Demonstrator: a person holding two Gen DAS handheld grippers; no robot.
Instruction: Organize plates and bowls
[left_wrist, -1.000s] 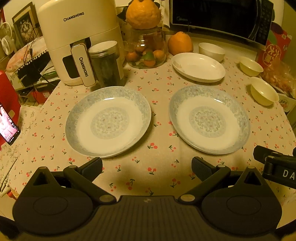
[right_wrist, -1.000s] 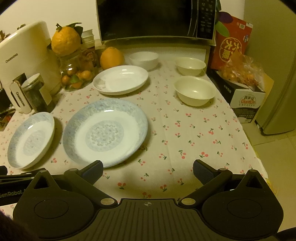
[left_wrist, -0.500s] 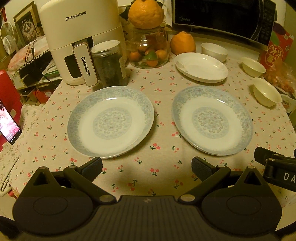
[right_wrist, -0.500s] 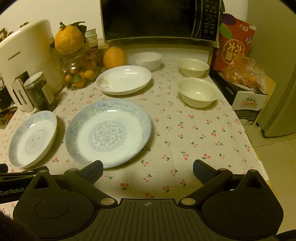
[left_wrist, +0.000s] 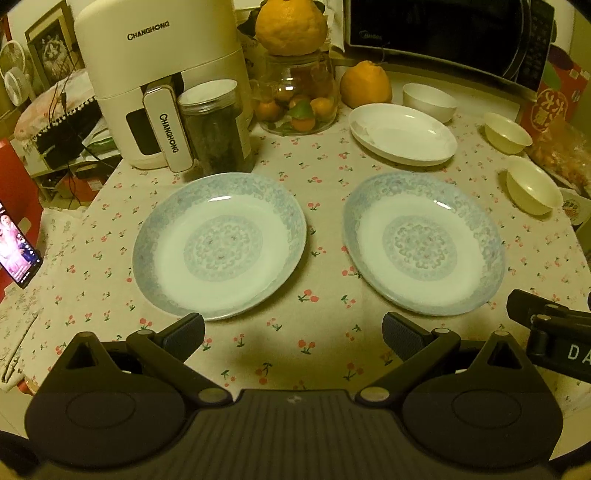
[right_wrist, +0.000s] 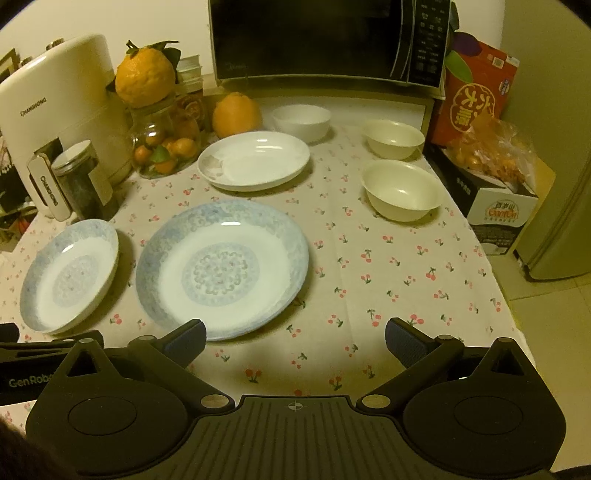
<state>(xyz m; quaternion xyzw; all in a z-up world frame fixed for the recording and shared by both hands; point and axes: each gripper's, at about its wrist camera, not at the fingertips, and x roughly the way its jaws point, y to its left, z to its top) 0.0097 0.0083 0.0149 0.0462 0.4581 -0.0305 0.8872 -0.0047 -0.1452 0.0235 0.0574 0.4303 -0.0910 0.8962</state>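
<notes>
Two blue-patterned plates lie side by side on the cherry-print tablecloth: the left plate (left_wrist: 221, 243) (right_wrist: 70, 273) and the right plate (left_wrist: 423, 242) (right_wrist: 221, 267). A plain white plate (left_wrist: 402, 133) (right_wrist: 255, 160) lies behind them. A white bowl (left_wrist: 428, 99) (right_wrist: 301, 120) and two cream bowls (left_wrist: 508, 131) (left_wrist: 533, 188) (right_wrist: 393, 138) (right_wrist: 400, 190) stand at the back right. My left gripper (left_wrist: 293, 332) is open and empty, just short of the gap between the patterned plates. My right gripper (right_wrist: 295, 338) is open and empty, its left finger at the right plate's near rim.
A white air fryer (left_wrist: 162, 81), a dark lidded jar (left_wrist: 218, 125), a glass jar of small oranges (left_wrist: 299, 96), a loose orange (left_wrist: 365, 85) and a microwave (right_wrist: 325, 37) line the back. Boxes and a bag of fruit (right_wrist: 491, 155) stand at the right edge. A lit phone (left_wrist: 18, 247) stands left.
Both grippers have drifted slightly forward and lower toward the plates. Nothing on the table has moved and both stay open.
</notes>
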